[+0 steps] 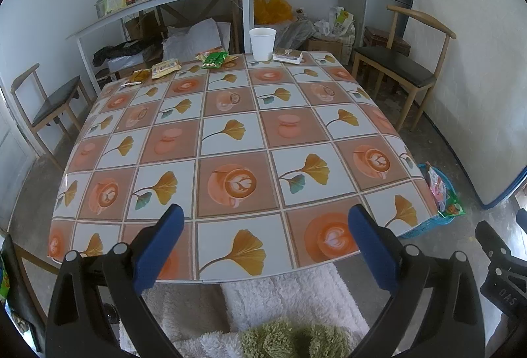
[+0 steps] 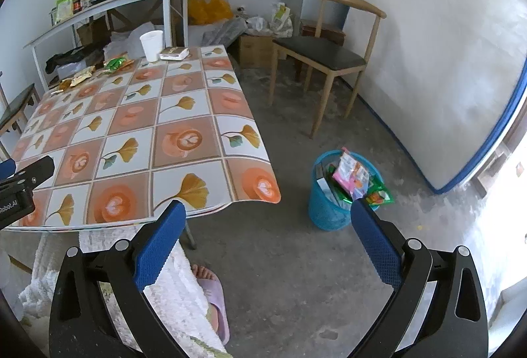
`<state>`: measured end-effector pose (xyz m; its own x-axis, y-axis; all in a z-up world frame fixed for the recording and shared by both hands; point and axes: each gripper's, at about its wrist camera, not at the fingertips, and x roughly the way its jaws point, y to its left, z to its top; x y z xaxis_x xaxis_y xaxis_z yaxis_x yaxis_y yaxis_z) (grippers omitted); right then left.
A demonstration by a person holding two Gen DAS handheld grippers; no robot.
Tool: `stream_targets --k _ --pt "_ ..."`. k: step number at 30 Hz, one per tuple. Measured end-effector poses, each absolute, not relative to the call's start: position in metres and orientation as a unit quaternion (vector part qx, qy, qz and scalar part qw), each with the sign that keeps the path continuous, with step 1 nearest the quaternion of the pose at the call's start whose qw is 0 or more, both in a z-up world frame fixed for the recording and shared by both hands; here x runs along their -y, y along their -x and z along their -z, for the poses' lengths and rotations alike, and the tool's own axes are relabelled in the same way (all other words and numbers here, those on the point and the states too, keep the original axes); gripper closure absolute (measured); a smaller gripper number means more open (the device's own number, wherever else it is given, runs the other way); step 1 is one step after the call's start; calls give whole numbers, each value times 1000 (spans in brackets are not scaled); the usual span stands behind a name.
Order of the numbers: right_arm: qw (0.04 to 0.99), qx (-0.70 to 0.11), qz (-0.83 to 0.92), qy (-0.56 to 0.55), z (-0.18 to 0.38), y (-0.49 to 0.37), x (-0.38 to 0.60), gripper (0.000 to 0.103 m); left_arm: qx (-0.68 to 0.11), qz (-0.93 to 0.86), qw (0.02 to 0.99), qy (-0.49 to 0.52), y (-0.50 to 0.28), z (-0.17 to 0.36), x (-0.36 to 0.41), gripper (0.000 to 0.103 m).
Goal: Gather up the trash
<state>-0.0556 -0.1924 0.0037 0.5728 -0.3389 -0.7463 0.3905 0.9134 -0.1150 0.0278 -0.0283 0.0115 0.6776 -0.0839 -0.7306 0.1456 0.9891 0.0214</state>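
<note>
Both the left tongs [image 1: 265, 223] and right tongs [image 2: 268, 219] gape empty near the surface [image 1: 230, 127], while wrappers [image 1: 214, 59] lie along its far edge, so a long reach might knock the paper cup [image 1: 262, 43] beside them, well away from the blue bin [image 2: 329, 203].

Left tongs [image 1: 265, 237] and right tongs [image 2: 268, 234] both spread wide, blue pads [image 1: 158, 251] apart, nothing held.

wrappers [image 1: 166, 67] on table [image 1: 230, 140] — bin [image 2: 329, 209] beside
</note>
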Motion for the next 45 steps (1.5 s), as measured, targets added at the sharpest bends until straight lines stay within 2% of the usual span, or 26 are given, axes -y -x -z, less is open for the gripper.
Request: stream_targets --k 45 --pt "887 -413 204 -32 -6 54 197 7 -404 59 912 -34 -27 -5 23 5"
